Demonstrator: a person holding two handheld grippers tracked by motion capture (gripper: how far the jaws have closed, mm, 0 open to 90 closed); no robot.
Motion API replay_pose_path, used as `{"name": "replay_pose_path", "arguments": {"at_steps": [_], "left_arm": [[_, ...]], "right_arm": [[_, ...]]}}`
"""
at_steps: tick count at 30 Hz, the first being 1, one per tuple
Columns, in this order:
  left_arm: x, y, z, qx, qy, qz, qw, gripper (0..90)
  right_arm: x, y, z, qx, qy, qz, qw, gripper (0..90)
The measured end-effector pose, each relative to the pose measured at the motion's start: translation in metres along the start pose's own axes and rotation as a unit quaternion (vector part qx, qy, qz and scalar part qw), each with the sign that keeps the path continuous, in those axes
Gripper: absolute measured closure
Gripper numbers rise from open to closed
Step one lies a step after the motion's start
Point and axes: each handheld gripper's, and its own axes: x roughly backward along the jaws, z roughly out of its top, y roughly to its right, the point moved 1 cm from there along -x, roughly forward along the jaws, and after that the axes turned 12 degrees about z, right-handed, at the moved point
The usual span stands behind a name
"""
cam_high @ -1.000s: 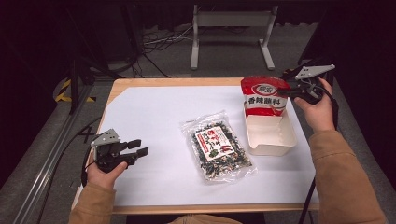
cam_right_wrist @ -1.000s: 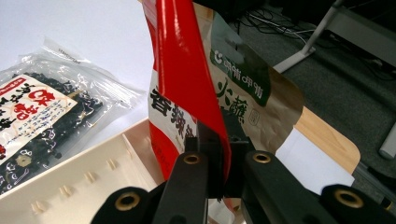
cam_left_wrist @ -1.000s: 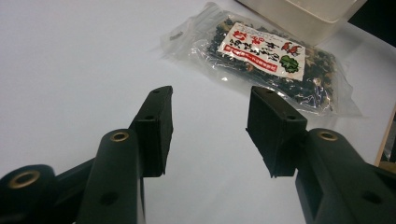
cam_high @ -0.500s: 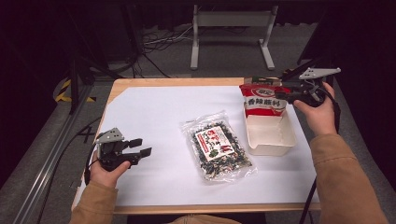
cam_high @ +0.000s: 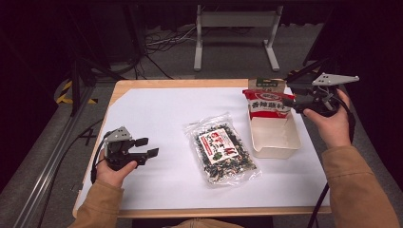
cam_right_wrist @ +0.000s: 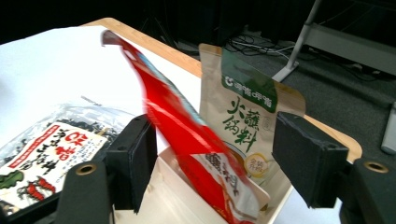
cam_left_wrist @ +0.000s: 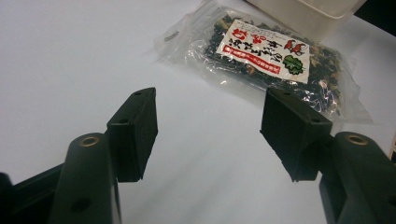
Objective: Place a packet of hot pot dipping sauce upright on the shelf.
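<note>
Both grippers gape — right gripper view reveals brown pouch behind red packet.

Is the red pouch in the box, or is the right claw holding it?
In the box. The red pouch stands tilted with its bottom inside the white box, and the right claw is open, its jaws apart on either side.

A grey metal stand and dark cables sit on the floor beyond the table.
</note>
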Motion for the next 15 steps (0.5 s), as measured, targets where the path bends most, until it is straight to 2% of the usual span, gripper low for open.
{"name": "replay_pose_path", "arguments": {"at_steps": [2,4,9,15], "left_arm": [[-0.001,0.002,0.001,0.001,0.0,-0.002,1.0,36.7],[-0.002,0.002,0.002,-0.008,0.003,-0.001,1.0,36.4],[-0.003,0.001,0.004,-0.01,0.003,-0.003,0.9999,35.9],[-0.005,0.002,0.006,-0.006,0.002,-0.004,1.0,35.6]], "right_arm": [[0.002,-0.006,0.001,0.002,0.003,0.001,1.0,30.3],[0.004,-0.012,0.002,0.008,0.002,0.0,1.0,29.7],[0.012,-0.027,0.003,0.024,-0.005,-0.021,0.9995,27.6],[0.022,-0.042,-0.004,0.031,0.008,-0.019,0.9993,27.2]]}}
